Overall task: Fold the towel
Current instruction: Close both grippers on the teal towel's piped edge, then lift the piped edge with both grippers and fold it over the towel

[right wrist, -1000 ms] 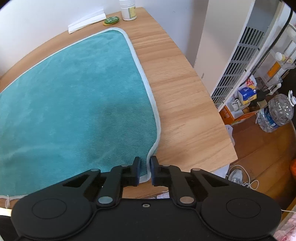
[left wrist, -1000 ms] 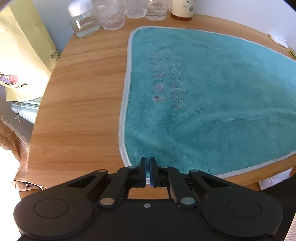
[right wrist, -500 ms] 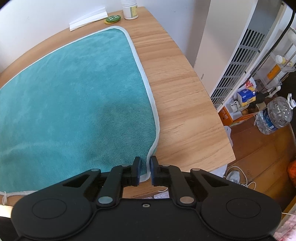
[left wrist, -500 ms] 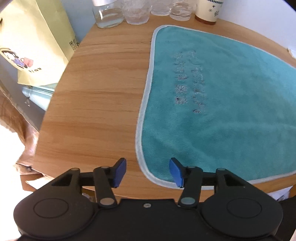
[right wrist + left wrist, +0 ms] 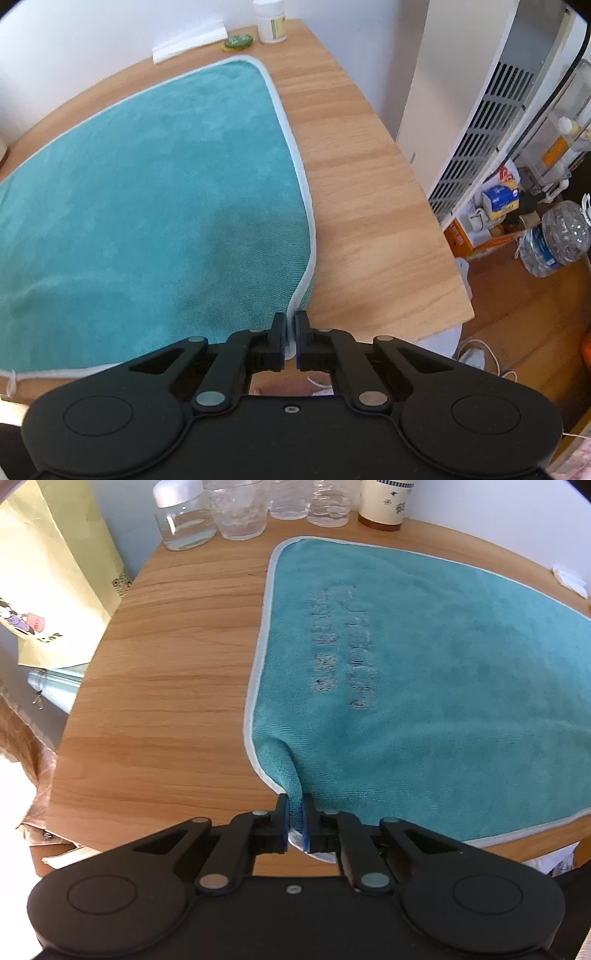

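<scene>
Each hand-held gripper, the left [image 5: 294, 825] and the right [image 5: 290, 341], is built of matte black plastic, with two round raised discs on a broad body, angled linkage arms pinned by silver rivets, a small central screw, and blue pads lining the inner faces of the fingers [image 5: 282, 823].

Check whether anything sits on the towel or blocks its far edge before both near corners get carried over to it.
Nothing visible does. The left gripper and right gripper each pinch a near corner of the towel, whose top is bare. The jar, glass and cup stand on the table beyond its far edge.
</scene>
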Action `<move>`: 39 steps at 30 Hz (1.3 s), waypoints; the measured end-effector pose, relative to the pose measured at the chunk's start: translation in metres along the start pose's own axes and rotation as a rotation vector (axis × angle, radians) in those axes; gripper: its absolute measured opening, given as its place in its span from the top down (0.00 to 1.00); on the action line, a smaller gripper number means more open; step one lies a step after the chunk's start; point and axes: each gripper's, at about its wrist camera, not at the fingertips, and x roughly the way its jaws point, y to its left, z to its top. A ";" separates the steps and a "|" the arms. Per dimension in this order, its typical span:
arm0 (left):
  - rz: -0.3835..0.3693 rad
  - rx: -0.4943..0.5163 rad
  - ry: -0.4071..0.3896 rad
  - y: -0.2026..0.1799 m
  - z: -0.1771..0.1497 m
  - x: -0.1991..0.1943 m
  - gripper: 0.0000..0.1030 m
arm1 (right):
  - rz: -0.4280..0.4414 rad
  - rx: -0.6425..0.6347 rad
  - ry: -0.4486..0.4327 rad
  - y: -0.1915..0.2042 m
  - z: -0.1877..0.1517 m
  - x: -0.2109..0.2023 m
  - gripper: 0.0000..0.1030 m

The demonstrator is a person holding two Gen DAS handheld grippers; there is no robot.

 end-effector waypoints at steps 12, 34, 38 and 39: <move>0.001 0.024 0.036 0.000 0.000 -0.017 0.95 | -0.013 0.019 0.013 0.003 -0.015 -0.015 0.96; -0.006 -0.077 -0.116 0.001 0.129 -0.012 0.94 | 0.126 0.166 -0.154 0.010 0.111 -0.010 0.96; 0.000 -0.083 -0.124 -0.006 0.146 0.000 0.94 | 0.130 0.176 -0.170 0.016 0.133 0.002 0.96; 0.001 -0.084 -0.124 -0.008 0.152 0.005 0.94 | 0.132 0.179 -0.172 0.018 0.140 0.006 0.96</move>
